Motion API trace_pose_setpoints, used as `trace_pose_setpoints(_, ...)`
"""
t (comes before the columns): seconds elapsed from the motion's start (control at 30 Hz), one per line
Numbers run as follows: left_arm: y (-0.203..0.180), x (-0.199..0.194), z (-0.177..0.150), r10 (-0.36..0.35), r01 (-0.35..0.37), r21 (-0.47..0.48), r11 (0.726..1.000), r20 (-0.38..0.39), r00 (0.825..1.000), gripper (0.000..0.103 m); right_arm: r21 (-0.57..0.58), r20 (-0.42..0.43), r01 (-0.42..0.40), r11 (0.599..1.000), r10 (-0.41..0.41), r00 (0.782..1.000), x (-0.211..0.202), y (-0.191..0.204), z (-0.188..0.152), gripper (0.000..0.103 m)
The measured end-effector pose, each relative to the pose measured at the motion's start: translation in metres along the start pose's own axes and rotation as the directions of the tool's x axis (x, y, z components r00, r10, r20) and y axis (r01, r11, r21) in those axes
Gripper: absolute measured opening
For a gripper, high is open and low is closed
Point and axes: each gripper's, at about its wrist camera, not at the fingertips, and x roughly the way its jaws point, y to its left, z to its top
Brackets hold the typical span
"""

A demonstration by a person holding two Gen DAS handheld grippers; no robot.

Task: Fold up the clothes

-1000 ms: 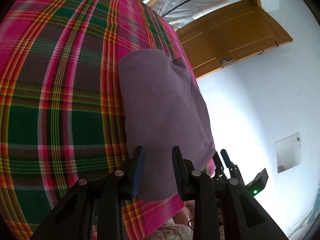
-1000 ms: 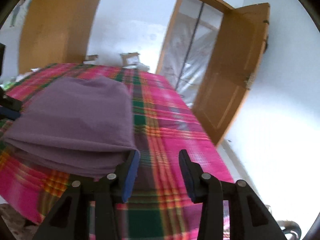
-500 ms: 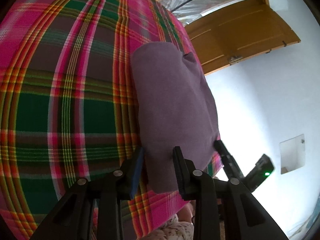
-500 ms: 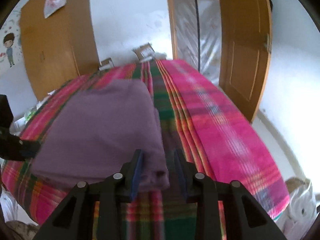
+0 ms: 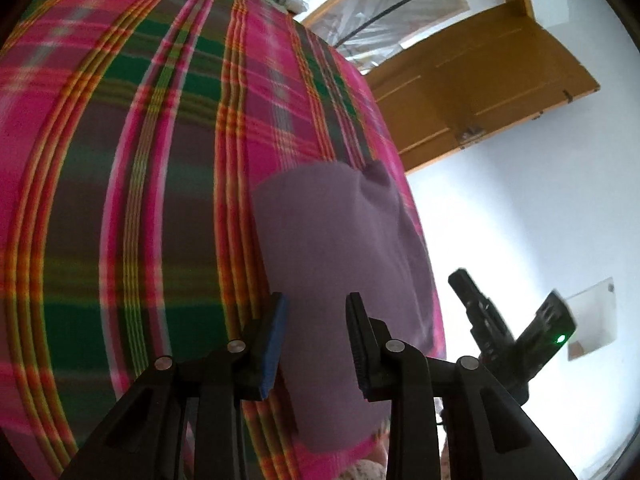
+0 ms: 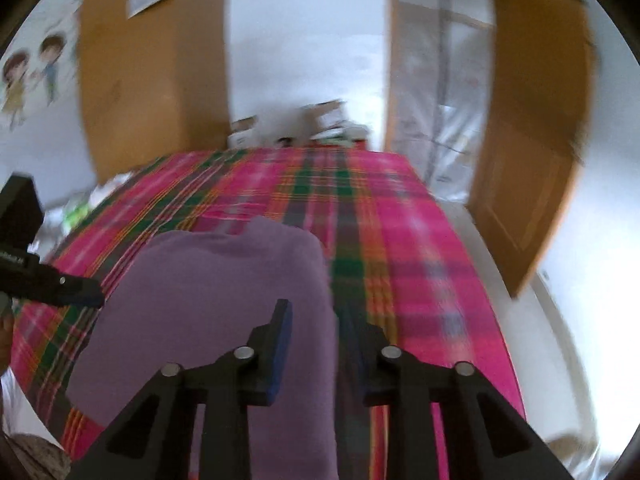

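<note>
My left gripper [image 5: 316, 338] and right gripper [image 6: 314, 344] are both parted around the folded purple garment [image 5: 340, 248]. It lies on the plaid bed [image 5: 140, 160]. The right gripper's fingers have spread wider since half a second ago.

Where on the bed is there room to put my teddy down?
The plaid bedspread is bare between the purple folded cloth and the side toward the open wooden door. It is also bare beyond the cloth, up to the cardboard boxes at the far end. The near corner is crowded: the cloth lies there with both grippers over it.
</note>
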Motion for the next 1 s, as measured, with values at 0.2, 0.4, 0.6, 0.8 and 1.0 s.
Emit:
trace_pose_setpoints(0.2,-0.013,0.020,0.049,0.003,-0.003,0.017,1.000,0.025,1.000,0.031,-0.120,-0.130,-0.123,0.985,0.107,0.986,0.060,0.025,0.034,0.025)
trace_pose_setpoints(0.4,-0.005,0.049,0.070,0.031,-0.031,0.006,1.000,-0.026,0.999,0.031,-0.098,-0.301,-0.140,0.985,0.105,0.948,0.120,0.021,0.049,0.025)
trace_pose_setpoints(0.6,0.017,0.058,0.078,0.061,-0.065,-0.066,0.996,-0.053,0.997,0.031,-0.001,-0.340,-0.021,1.000,0.019,0.940,0.139,-0.013,0.044,0.022)
trace_pose_setpoints(0.8,0.017,0.041,0.070,0.066,-0.068,-0.066,0.995,-0.024,0.998,0.031,0.053,-0.280,-0.031,0.998,0.045,0.959,0.113,-0.025,0.039,0.023)
trace_pose_setpoints(1.0,0.010,0.013,0.049,0.053,-0.052,-0.033,0.998,0.020,0.998,0.031,-0.008,-0.185,-0.135,0.991,0.131,0.974,0.062,-0.015,0.024,0.023)
